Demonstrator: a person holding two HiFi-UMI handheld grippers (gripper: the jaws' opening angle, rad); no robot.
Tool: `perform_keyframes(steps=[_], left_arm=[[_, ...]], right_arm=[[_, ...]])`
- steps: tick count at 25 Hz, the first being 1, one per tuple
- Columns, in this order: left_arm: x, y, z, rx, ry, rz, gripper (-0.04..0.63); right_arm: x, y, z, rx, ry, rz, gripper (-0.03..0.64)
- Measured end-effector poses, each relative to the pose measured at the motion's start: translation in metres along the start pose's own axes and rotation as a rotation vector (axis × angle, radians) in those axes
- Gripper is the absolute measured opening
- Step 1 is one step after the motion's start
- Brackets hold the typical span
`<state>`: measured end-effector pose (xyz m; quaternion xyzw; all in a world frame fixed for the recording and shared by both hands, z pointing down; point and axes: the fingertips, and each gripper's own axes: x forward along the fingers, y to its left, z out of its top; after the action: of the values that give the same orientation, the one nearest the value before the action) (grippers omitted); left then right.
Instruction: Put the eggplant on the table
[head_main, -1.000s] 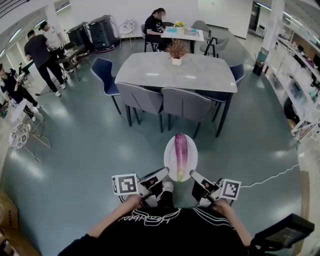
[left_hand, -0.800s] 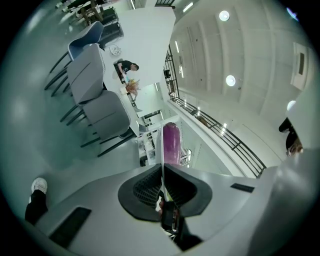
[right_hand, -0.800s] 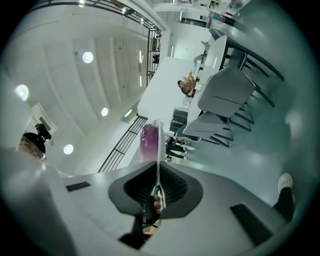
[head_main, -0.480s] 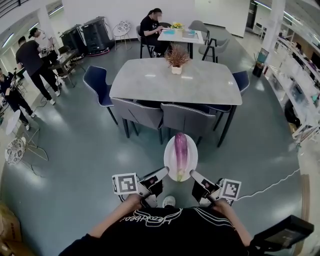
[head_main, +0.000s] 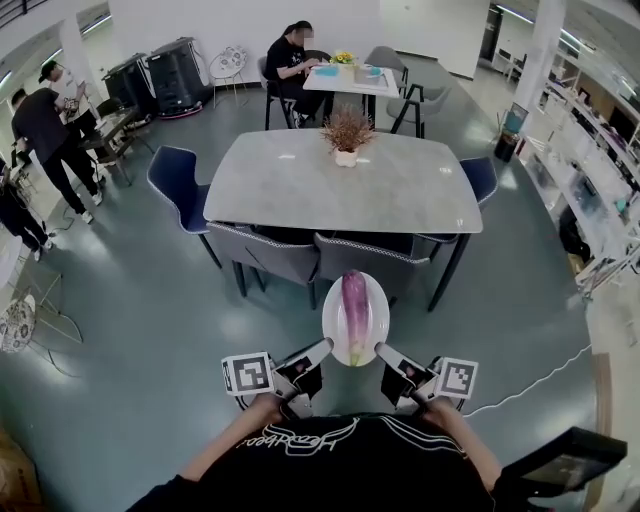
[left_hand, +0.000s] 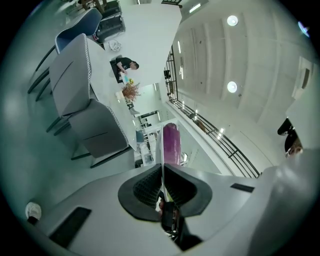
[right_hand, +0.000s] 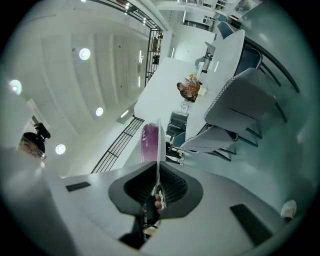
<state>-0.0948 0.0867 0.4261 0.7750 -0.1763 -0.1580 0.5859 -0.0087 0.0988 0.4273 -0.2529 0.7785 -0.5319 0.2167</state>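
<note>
I hold both grippers low in front of my chest, level and angled in towards each other, one in each hand with the forearms coming out from my black shirt. The left gripper (head_main: 322, 347) is clamped on the near-left rim of a plate (head_main: 331, 322), and in the left gripper view its fingers (left_hand: 142, 187) are pressed together on the plate's thin white edge. The right gripper (head_main: 381, 350) does the same on the near-right rim: in its own view the fingers (right_hand: 172, 187) pinch that edge between them.

One eggplant (head_main: 354, 310), purple with a pale green stem end towards me, lies lengthwise on the plate, carried in the air above the floor and just short of the desk (head_main: 400, 190).

Counting what lies ahead:
- One grey desk.
- One potted plant (head_main: 347, 130) on its far side.
- Two grey chairs (head_main: 268, 256) tucked in along the near edge.
- Two blue chairs (head_main: 175, 180), one at each end.
- One smaller desk (head_main: 345, 80) beyond it, with one seated person (head_main: 288, 55).
- Two more people standing at far left.
</note>
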Motion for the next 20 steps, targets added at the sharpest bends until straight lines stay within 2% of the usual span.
perform_keyframes(steps=[3,7,10,13,17,20], left_arm=[[0.007,0.004,0.015,-0.059,-0.012,-0.021,0.023],[0.008,0.019,0.035,0.038,0.007,-0.003,0.025],[0.013,0.021,0.041,0.026,0.003,-0.009,0.025],[0.013,0.026,0.043,0.063,0.011,0.004,0.025],[0.011,0.024,0.042,0.021,-0.01,0.004,0.025],[0.007,0.03,0.046,0.039,-0.025,0.019,0.025]], right_arm=[[0.013,-0.005,0.012,0.004,-0.001,-0.007,0.02],[0.026,-0.013,0.02,-0.007,-0.001,-0.024,0.02],[0.03,-0.017,0.027,-0.021,-0.003,-0.036,0.02],[0.032,-0.02,0.025,-0.012,0.004,-0.036,0.02],[0.035,-0.024,0.024,-0.001,0.014,-0.034,0.02],[0.041,-0.028,0.023,-0.001,0.034,-0.019,0.02]])
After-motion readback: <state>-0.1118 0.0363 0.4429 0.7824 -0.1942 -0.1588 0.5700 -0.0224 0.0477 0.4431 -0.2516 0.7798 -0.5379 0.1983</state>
